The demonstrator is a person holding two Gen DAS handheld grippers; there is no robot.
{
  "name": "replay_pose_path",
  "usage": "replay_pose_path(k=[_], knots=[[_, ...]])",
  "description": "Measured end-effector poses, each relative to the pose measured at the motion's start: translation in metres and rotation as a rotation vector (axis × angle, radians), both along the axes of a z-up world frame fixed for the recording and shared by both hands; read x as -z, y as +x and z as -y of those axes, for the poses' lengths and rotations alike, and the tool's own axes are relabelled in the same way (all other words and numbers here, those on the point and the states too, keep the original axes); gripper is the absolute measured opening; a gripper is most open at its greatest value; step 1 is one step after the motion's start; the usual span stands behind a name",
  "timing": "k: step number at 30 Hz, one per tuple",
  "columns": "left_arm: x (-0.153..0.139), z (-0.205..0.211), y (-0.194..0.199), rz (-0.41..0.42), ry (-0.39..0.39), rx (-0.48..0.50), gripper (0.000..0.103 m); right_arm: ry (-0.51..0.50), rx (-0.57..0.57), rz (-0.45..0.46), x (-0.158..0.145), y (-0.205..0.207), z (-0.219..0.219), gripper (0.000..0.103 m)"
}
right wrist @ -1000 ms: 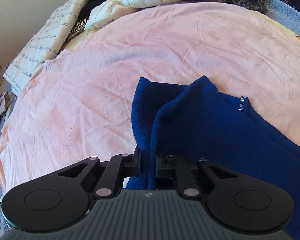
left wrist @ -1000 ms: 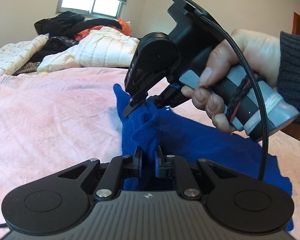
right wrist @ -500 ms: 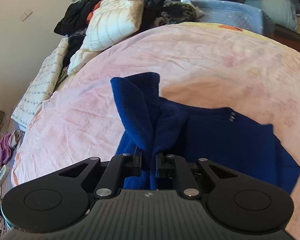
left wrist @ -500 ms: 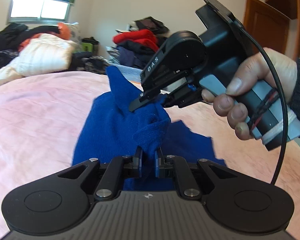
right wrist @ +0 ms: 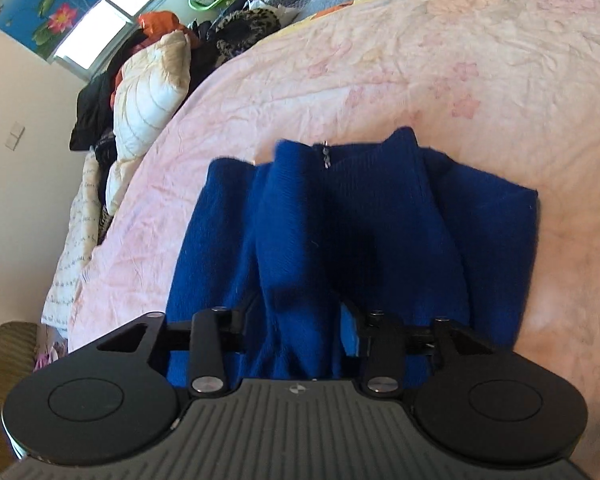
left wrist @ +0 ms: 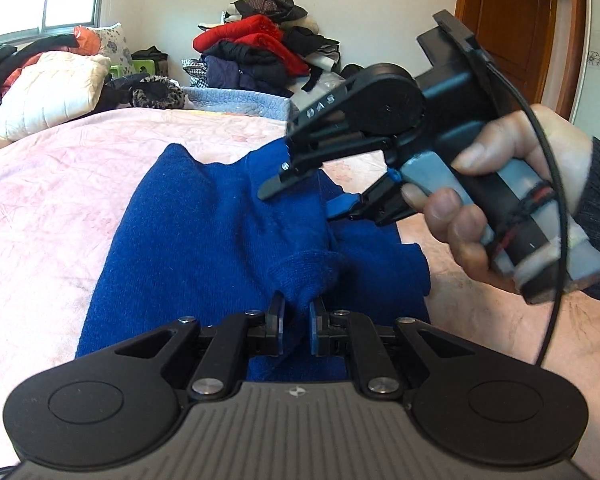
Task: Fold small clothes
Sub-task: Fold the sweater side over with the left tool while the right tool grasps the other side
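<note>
A blue knitted garment (left wrist: 204, 240) lies partly folded on the pink bedsheet (left wrist: 40, 200). My left gripper (left wrist: 296, 320) is shut on a bunched fold of it, near its close edge. A hand holds my right gripper (left wrist: 306, 198) just beyond, above the garment's right side. Its jaws are opening, and one dark finger (left wrist: 276, 186) stands well apart from the blue-padded one. In the right wrist view the right gripper (right wrist: 298, 324) straddles a loose ridge of the blue garment (right wrist: 380, 220), with the pads no longer pinching it.
A white quilted duvet (left wrist: 48, 92) and dark clothes lie at the far left of the bed. A heap of red and dark clothes (left wrist: 256, 52) rises behind the bed. A wooden door (left wrist: 512, 28) is at the right. Pink sheet (right wrist: 420, 60) stretches beyond the garment.
Both grippers swung across the bed carrying the raised fold over the garment. The right jaws, shut on the fabric before, have parted. The left grip is unchanged.
</note>
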State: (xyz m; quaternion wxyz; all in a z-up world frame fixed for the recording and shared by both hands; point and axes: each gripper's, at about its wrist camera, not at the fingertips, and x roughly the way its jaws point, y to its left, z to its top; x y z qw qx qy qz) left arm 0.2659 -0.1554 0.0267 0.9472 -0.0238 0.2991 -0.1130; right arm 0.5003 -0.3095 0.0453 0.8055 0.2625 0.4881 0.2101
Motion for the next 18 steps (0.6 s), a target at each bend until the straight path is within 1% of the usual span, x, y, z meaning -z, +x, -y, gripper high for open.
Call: replay_pose_path(k=[4,5,6,7,9,13,14,16,18], knots=[[0.002,0.004,0.001,0.001,0.021,0.003,0.011,0.102,0.041,-0.011,0.006,0.014,0.007,0.046],[0.003,0.007,-0.002,0.002,0.027,0.005,0.011,0.11,0.045,-0.019,0.009,0.017,0.007,0.041],[0.002,0.009,-0.005,0.003,0.033,0.009,0.011,0.101,0.034,-0.029,0.01,0.019,0.007,0.016],[0.002,0.01,-0.005,0.005,0.04,0.017,0.011,0.083,0.024,-0.019,0.01,0.02,0.007,0.012],[0.0,0.012,-0.007,0.01,0.048,0.045,0.011,0.06,-0.006,0.028,0.002,0.016,0.008,0.012],[-0.008,0.024,-0.014,0.052,0.057,0.127,0.011,0.064,-0.02,0.099,-0.021,0.013,0.025,0.011],[-0.009,0.029,-0.017,0.059,0.056,0.155,0.009,0.049,-0.023,0.113,-0.025,0.012,0.03,0.011],[-0.007,0.041,-0.02,0.056,0.068,0.209,0.009,-0.004,-0.015,0.111,-0.023,0.014,0.04,0.011],[0.004,0.052,-0.019,0.033,0.101,0.231,0.009,-0.033,0.0,0.068,-0.006,0.017,0.05,0.011]])
